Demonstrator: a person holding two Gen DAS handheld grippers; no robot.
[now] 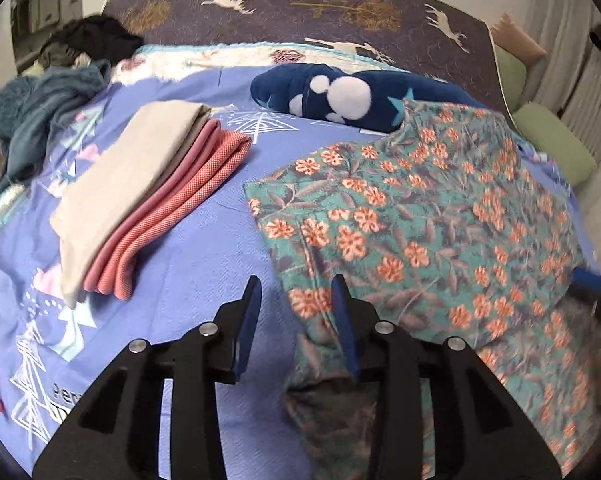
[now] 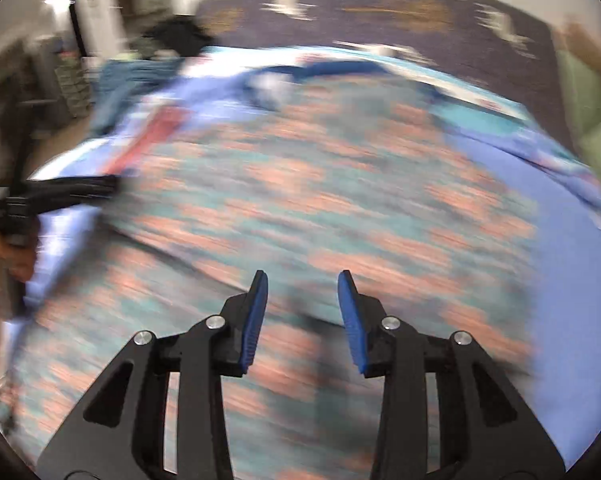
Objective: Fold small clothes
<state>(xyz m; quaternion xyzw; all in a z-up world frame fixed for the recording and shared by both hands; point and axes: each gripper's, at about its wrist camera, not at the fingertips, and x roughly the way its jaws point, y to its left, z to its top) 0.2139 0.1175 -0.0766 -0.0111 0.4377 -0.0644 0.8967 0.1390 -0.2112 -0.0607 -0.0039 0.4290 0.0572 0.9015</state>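
Garment lying right of the left gripper, under the right one

Left wrist view: the left gripper (image 1: 296, 288) is hanging released, nothing between its jaws, over the floral garment (image 1: 420, 216)'s left edge; the cloth is spreading rightward across the bedspread (image 1: 204, 220).

Right wrist view, blurred: the right gripper (image 2: 302, 284) is hovering unclenched and empty above the garment's middle, so it is sitting nearer.

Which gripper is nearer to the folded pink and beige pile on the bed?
Left. The left gripper hovers open just right of the folded pile, at the floral garment's edge. The right gripper is open over the floral garment, farther from the pile.
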